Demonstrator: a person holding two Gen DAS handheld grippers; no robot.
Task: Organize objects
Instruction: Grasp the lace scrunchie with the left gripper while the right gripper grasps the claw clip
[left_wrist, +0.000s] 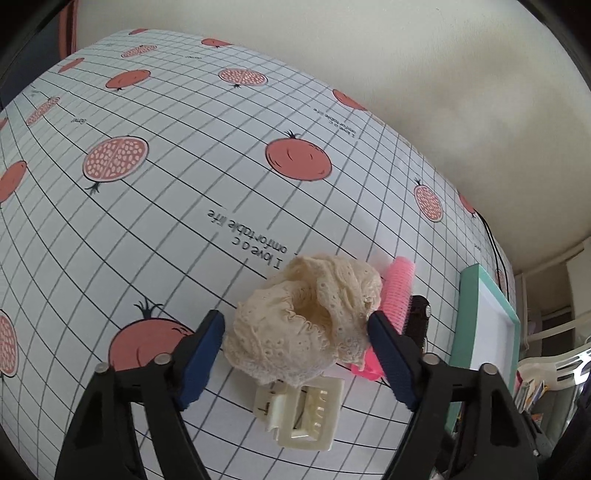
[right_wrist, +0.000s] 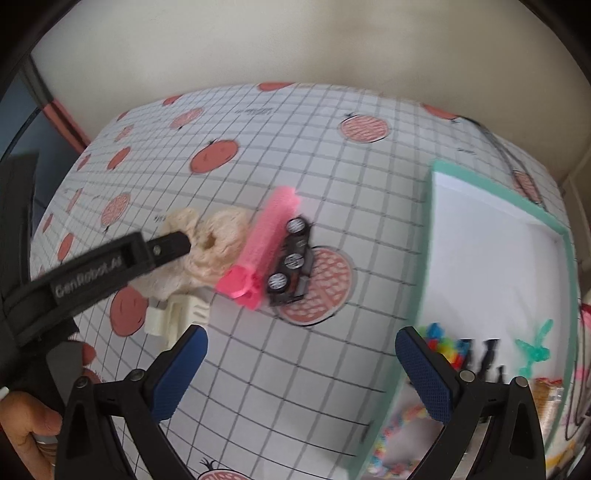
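**Claws Near the Lace Scrunchie**

The left gripper (left_wrist: 295, 332) is spread wide, with the cream lace scrunchie (left_wrist: 306, 321) sitting between its blue fingers (left_wrist: 203, 362). They do not squeeze it. The scrunchie lies on the fruit tablecloth (left_wrist: 147, 221). Just beside it are a pink hair roller (right_wrist: 266, 247), a black clip (right_wrist: 291, 262) and a cream claw clip (left_wrist: 303, 417). The right gripper (right_wrist: 301, 376) is spread wide too and holds nothing, near the green tray (right_wrist: 428, 258).

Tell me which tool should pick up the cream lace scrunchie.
Left. The left tool is open with the cream lace scrunchie between its fingers; the right tool hangs open over bare cloth.
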